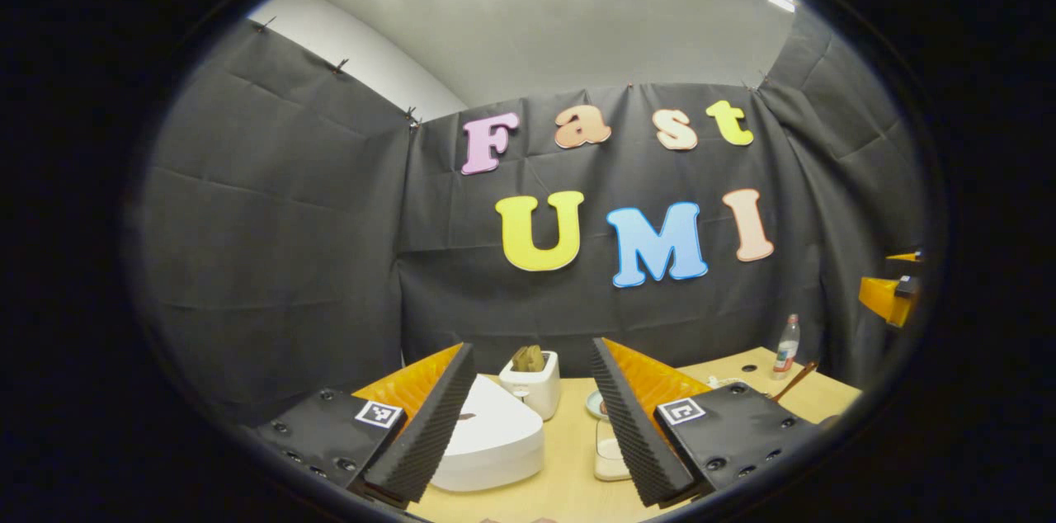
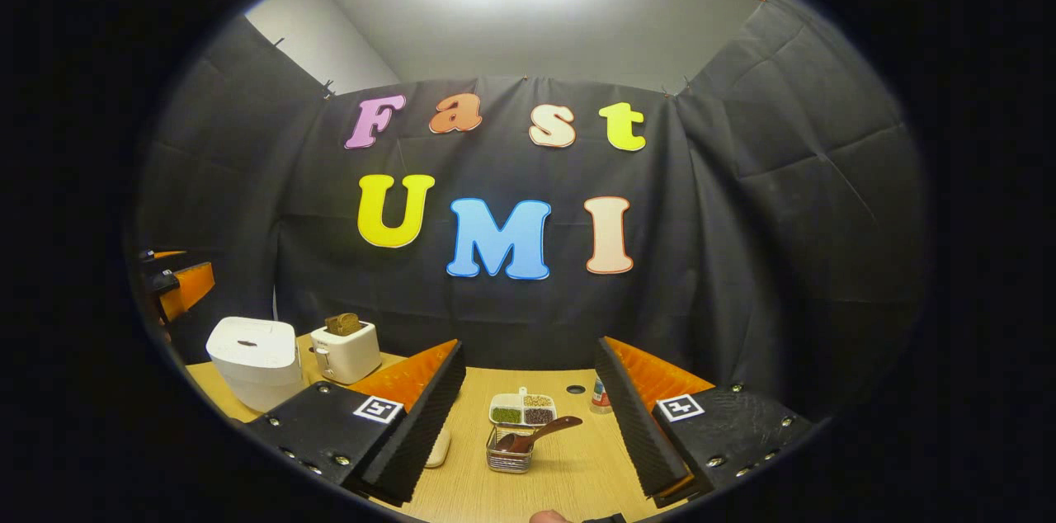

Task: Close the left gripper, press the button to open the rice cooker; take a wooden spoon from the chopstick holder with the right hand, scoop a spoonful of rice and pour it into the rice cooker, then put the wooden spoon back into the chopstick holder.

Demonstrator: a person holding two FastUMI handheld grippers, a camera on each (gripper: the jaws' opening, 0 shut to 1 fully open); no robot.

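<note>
1. Hovering above the table (image 1: pixel 569 465), the left tool (image 1: pixel 532 424) stands wide, holding nothing, with the white rice cooker (image 1: pixel 491 440), lid down, between its fingers.
2. The right tool (image 2: pixel 532 424) gapes wide too, facing the chopstick holder (image 2: pixel 509 457).
3. The wooden spoon (image 2: pixel 536 434) leans in that holder.

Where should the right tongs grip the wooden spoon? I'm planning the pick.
Grip the wooden spoon on its bare handle, which sticks up and rightward out of the chopstick holder. Come from above and the right; the bowl end sits down inside the holder.
</note>
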